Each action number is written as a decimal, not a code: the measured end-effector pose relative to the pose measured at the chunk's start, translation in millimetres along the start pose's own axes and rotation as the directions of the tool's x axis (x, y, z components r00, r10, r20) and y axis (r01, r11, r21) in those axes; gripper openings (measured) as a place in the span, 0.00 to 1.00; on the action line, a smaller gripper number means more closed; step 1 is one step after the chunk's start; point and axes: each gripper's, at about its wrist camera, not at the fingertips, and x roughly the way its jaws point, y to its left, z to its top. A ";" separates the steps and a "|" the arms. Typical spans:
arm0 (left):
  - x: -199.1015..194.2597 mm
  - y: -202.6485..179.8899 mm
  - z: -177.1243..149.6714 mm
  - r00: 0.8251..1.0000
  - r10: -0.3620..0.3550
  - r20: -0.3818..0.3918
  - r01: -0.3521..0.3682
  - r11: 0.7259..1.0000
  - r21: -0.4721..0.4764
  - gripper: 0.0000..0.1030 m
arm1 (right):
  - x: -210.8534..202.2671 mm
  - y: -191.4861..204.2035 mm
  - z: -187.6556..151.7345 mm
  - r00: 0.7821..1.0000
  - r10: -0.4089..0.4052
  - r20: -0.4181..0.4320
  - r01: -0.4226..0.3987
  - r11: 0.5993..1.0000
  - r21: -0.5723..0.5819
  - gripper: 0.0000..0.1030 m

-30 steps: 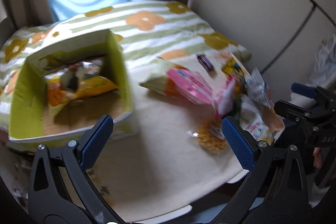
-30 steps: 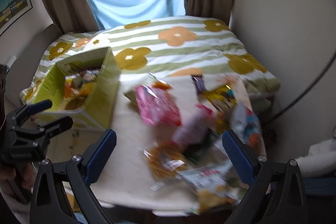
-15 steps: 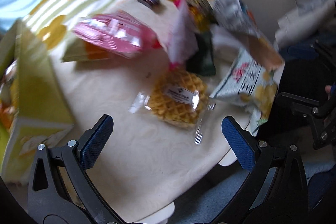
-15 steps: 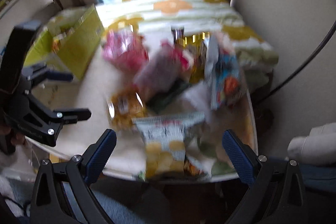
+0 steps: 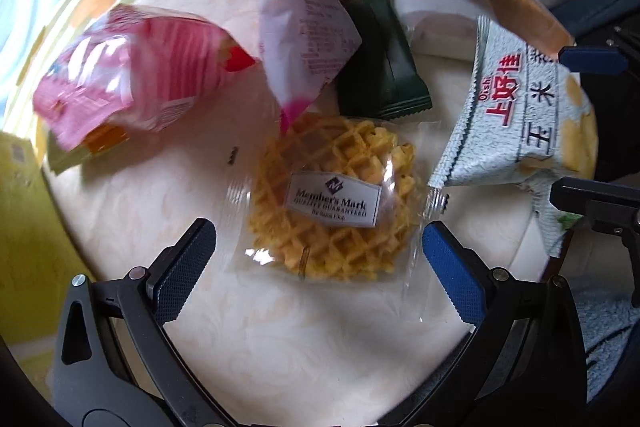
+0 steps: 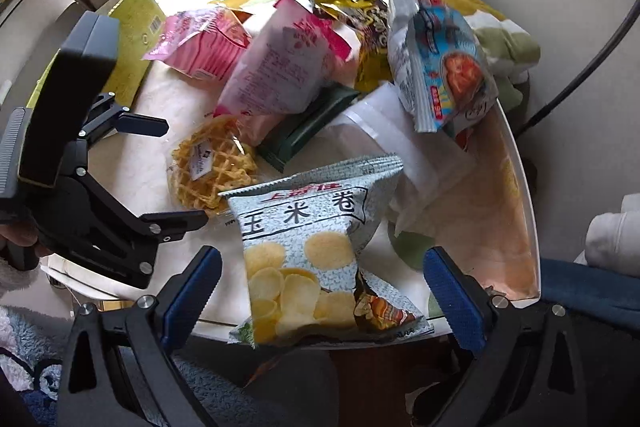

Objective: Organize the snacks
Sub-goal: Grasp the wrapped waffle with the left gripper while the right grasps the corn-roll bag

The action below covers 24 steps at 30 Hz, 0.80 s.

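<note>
Snacks in crinkly wrappers are heaped on a round table covered with a cream patterned cloth [image 5: 280, 347], and the one nearest to being picked is a golden lattice waffle sealed in clear film with a white label [image 5: 334, 203]. It lies flat on the cloth, apart from the pile except where a white-and-pink pouch [image 5: 304, 27] leans over its far edge. The left gripper [image 5: 320, 267] is held low over it with its blue-padded jaws spread wide, one on each side of the packet, and nothing is gripped; the spread appears chosen so that the film can be straddled before closing. The right gripper [image 6: 322, 291] is likewise wide open and empty, and is lined up on a pale grey-green chip bag printed with round yellow crisps [image 6: 316, 251], which overhangs the table's near rim (a snack that could slide off if nudged). A yellow-green cardboard box [image 6: 132, 39] stands at the far left of the table, and it is judged to be where the snacks are meant to go. A dark green wrapped bar [image 5: 380, 67] lies just beyond the waffle.
</note>
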 end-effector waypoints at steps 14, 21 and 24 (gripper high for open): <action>19.7 1.5 27.3 1.000 0.005 0.012 -0.007 0.995 0.097 0.95 | 16.8 1.6 -4.6 0.999 -0.025 -0.033 0.025 1.000 0.004 0.98; 0.2 6.7 13.2 0.999 0.025 0.045 -0.030 0.994 0.105 0.77 | 23.7 2.2 -4.6 0.999 -0.029 -0.042 0.029 1.000 0.004 0.98; -9.3 3.9 10.3 0.997 0.050 0.058 -0.056 0.992 0.114 0.72 | 27.0 1.8 -3.8 0.999 -0.016 -0.041 0.017 1.000 0.012 0.98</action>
